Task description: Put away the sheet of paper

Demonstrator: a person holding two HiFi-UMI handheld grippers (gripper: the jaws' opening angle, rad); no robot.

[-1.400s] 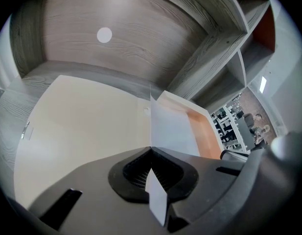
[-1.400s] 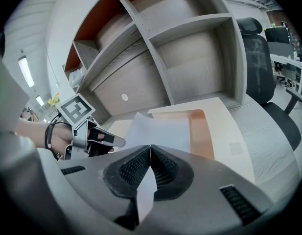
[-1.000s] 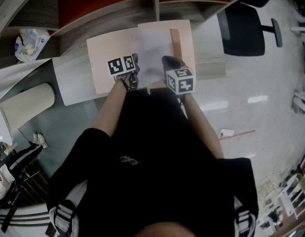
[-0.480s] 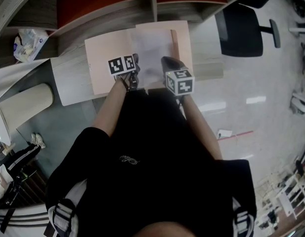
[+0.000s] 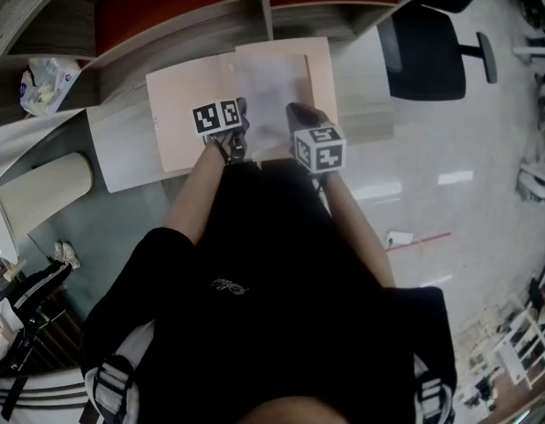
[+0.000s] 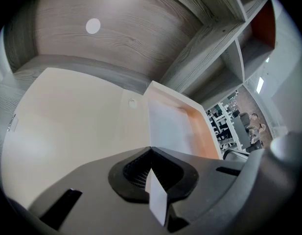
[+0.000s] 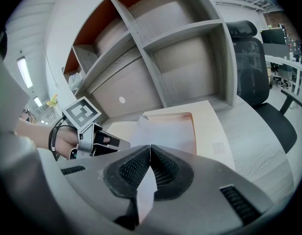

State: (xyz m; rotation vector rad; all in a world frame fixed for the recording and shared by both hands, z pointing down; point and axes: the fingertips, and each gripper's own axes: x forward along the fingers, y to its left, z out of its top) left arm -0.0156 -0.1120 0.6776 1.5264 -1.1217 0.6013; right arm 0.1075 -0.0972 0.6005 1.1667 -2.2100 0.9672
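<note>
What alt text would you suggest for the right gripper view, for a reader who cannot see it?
The right gripper is shut on the near edge of a sheet of paper that extends over an open peach folder on a grey desk. The left gripper grips the sheet at left; shelves and a black chair stand behind.

Soft, even indoor light is falling on the pale grey wood-grain bench (image 5: 122, 153), while white glare is streaking the glossy pale floor (image 5: 457, 178). The thin white sheet of paper (image 5: 272, 87) is washing out, almost featureless. Fisheye lenses are bowing the grey wooden shelves (image 7: 155, 43) and blackening every corner. The left gripper's black tongs (image 6: 151, 150) and the right gripper's (image 7: 150, 147) are looming soft-edged up close.
</note>
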